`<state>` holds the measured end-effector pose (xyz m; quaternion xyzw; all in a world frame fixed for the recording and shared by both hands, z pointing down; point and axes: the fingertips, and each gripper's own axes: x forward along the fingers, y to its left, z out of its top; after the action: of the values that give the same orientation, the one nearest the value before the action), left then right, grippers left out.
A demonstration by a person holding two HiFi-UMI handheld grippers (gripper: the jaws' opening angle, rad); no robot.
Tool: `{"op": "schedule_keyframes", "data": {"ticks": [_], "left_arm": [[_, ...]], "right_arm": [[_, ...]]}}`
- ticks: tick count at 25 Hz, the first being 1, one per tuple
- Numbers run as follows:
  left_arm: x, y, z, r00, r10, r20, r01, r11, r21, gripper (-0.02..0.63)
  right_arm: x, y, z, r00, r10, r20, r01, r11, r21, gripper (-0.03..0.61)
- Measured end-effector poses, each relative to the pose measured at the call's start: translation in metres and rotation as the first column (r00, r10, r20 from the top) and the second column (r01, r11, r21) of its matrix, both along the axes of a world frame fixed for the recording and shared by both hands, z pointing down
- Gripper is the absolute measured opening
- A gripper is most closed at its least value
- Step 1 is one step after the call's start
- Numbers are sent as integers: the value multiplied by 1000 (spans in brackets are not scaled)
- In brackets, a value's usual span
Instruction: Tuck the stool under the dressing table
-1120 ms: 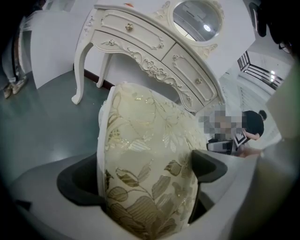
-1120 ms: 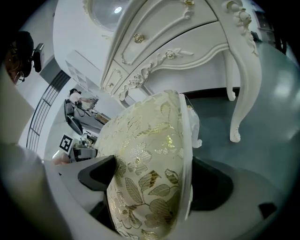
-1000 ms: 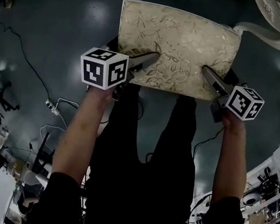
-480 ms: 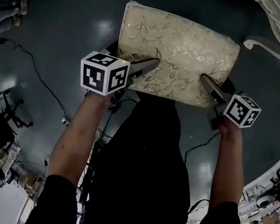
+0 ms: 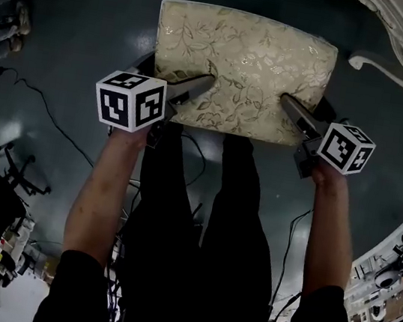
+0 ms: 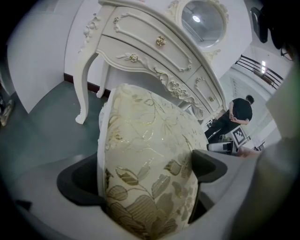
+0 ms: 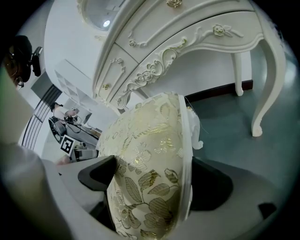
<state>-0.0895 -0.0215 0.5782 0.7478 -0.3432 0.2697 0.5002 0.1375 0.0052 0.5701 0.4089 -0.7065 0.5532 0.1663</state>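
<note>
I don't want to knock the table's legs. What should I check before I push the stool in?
1. The left gripper is shut on the stool cushion: ok.
2. The right gripper is shut on the stool cushion: ok.
3. The dressing table stands ahead of the stool: ok.
4. The stool cushion sits between the table's left leg and right leg: ok, judging by the gripper views.
5. The stool feet are clear of the floor: cannot tell, as they are hidden under the cushion.
</note>
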Motion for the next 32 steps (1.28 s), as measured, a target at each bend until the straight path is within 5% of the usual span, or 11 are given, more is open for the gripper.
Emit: {"op": "schedule_keyframes", "data": {"ticks": [6,14,25,32], "left_arm": [[20,23,-13,1000,-19,17,19,1000,-21,589],[59,91,-82,1000,-7,23,5,998,65,589],[0,1,-11,998,-12,61,10,999,38,589],[-2,-1,-7,999,-15,41,14,999,38,589]], "right_arm": [[21,20,-10,1000,-6,12,6,1000,-13,476],[60,91,-75,999,12,33,-14,999,52,476],[2,2,7,996,34,80,-38,998,52,476],[0,0,4,997,35,68,-38,998,50,476]]}}
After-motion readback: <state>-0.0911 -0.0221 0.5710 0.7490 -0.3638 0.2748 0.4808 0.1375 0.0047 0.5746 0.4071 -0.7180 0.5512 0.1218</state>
